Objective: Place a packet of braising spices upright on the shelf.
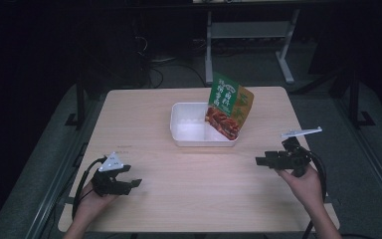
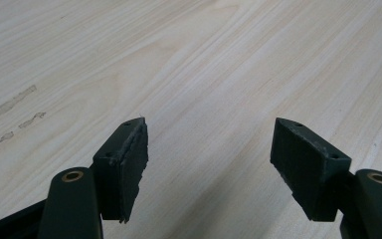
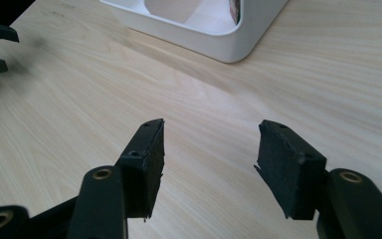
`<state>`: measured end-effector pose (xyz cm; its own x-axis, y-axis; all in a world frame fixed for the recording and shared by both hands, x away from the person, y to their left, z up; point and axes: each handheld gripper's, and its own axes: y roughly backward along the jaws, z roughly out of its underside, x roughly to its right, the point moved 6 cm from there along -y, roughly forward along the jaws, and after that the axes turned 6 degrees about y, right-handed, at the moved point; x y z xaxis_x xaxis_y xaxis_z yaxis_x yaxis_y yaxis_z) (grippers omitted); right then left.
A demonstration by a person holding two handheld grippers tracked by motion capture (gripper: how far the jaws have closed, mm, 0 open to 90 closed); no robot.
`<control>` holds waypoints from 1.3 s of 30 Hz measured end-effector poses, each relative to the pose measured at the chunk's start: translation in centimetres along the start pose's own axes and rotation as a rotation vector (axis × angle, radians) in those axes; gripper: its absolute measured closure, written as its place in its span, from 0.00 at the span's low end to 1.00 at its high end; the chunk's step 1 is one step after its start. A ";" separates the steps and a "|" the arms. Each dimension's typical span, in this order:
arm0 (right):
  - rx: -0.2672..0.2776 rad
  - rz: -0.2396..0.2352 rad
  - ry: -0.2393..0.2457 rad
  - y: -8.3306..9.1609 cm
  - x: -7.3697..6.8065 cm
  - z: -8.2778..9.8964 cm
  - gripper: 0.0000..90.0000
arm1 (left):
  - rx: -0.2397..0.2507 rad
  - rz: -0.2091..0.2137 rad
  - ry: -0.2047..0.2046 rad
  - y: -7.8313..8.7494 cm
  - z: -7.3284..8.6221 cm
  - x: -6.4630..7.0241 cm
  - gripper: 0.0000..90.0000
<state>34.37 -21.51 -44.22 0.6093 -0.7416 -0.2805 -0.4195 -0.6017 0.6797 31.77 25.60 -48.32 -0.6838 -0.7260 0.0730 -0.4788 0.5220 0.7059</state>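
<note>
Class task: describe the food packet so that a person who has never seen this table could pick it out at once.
Find the pale wooden table. Near its far edge sits a white tray. The food packet stands tilted in the tray's right end, the one colourful thing there: green top, picture of reddish food below.

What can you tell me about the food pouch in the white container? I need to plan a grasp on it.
The food pouch is a flat packet, glossy as it looks, with a green top bearing white lettering, an orange-brown right edge and a picture of a reddish dish lower down. It stands tilted in the right end of the white container, its lower edge inside and its top leaning up past the far right rim. Whether it is sealed cannot be told. No gripper touches it.
</note>
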 end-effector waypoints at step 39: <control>0.027 -0.044 -0.054 -0.8 -1.5 7.3 0.45 | -0.014 0.013 -0.017 -0.3 -0.1 0.6 0.34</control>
<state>28.89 -22.02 -49.27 0.5908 -0.7287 -0.3462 -0.4113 -0.6412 0.6478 31.57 24.96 -48.47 -0.6988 -0.7119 0.0704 -0.4622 0.5244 0.7151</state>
